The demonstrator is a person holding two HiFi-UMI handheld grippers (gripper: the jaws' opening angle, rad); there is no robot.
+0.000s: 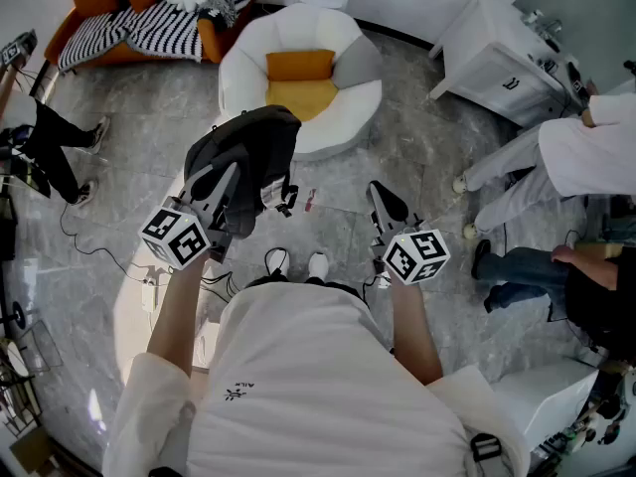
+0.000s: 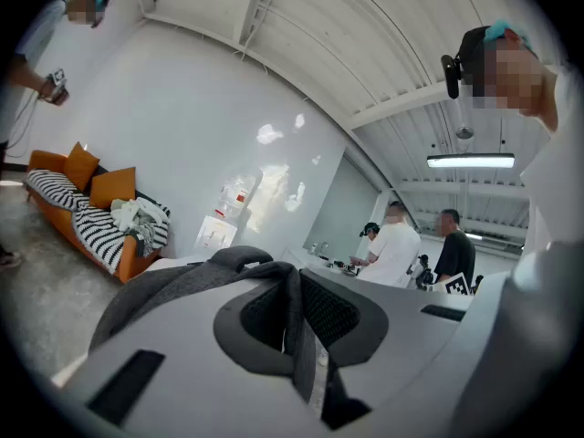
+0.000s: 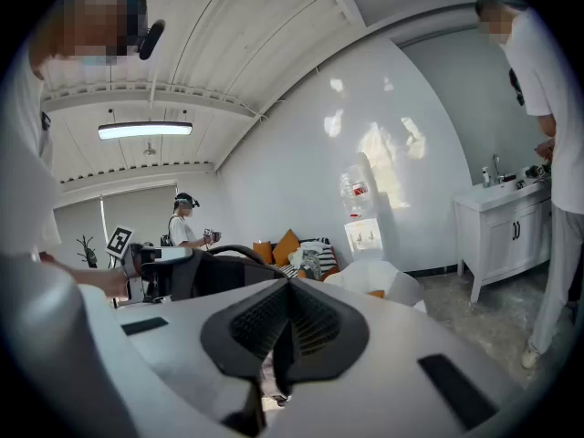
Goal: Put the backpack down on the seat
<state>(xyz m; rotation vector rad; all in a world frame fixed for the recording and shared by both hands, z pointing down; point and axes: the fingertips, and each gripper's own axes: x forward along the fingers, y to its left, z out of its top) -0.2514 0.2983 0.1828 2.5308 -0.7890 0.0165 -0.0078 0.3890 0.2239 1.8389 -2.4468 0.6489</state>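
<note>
Held up off the grey marbled floor [image 1: 397, 137]: black and grey fabric backpack [image 1: 248, 142], hanging from left gripper [image 1: 235, 172], whose fingers are clamped shut on its grey strap [image 2: 182, 290]. Backpack sits just in front of the white round padded armchair [image 1: 350, 43] w/ orange cushions [image 1: 301, 95], not on the seat yet. The right gripper [image 1: 384, 195] is off to the side, apart from backpack, fingers pressed together w/ nothing between them, pointing approx twd the armchair
</note>
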